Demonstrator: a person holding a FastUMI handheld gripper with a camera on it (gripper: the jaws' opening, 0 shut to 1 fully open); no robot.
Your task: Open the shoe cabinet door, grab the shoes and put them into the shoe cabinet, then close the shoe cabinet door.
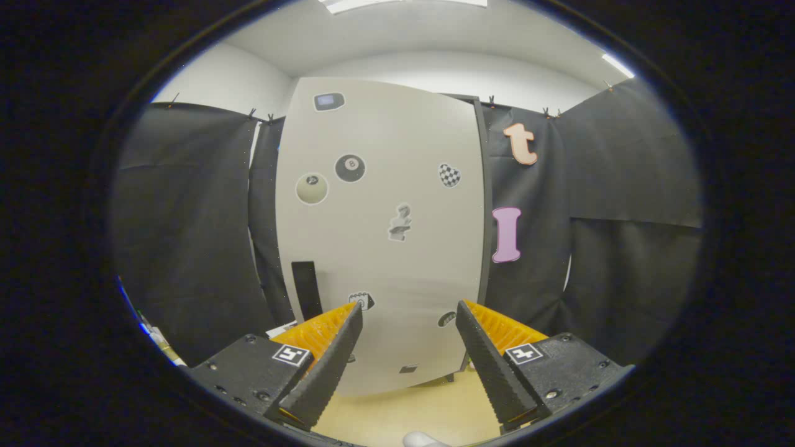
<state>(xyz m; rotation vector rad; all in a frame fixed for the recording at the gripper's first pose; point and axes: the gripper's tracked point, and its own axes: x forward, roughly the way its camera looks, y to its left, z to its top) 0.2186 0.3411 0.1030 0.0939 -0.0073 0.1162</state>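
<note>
The shoe cabinet [379, 236] stands upright straight ahead of the gripper [407, 323], its pale door [385, 261] closed and facing the camera. The jaws are released, spread wide apart with nothing between them, and both fingertips sit low in front of the cabinet's lower part without touching it. A dark vertical handle [306, 290] is on the door's lower left, just above the left finger. Stickers dot the door: two billiard-ball stickers [349, 168] in the upper left part, a checkered heart [449, 175] toward the upper right, and a small grey figure [401, 222] near the middle. A dark frame edge [483, 205] runs down the cabinet's right side. The cabinet stands on a light yellowish floor [397, 410], which reaches from its base toward the camera. On that floor, nearer than the cabinet and below the gap between the jaws, a small white rounded thing [422, 439] pokes into view; whether it is a shoe I cannot tell. Black cloth [186, 217] hangs on both sides of the cabinet.
</note>
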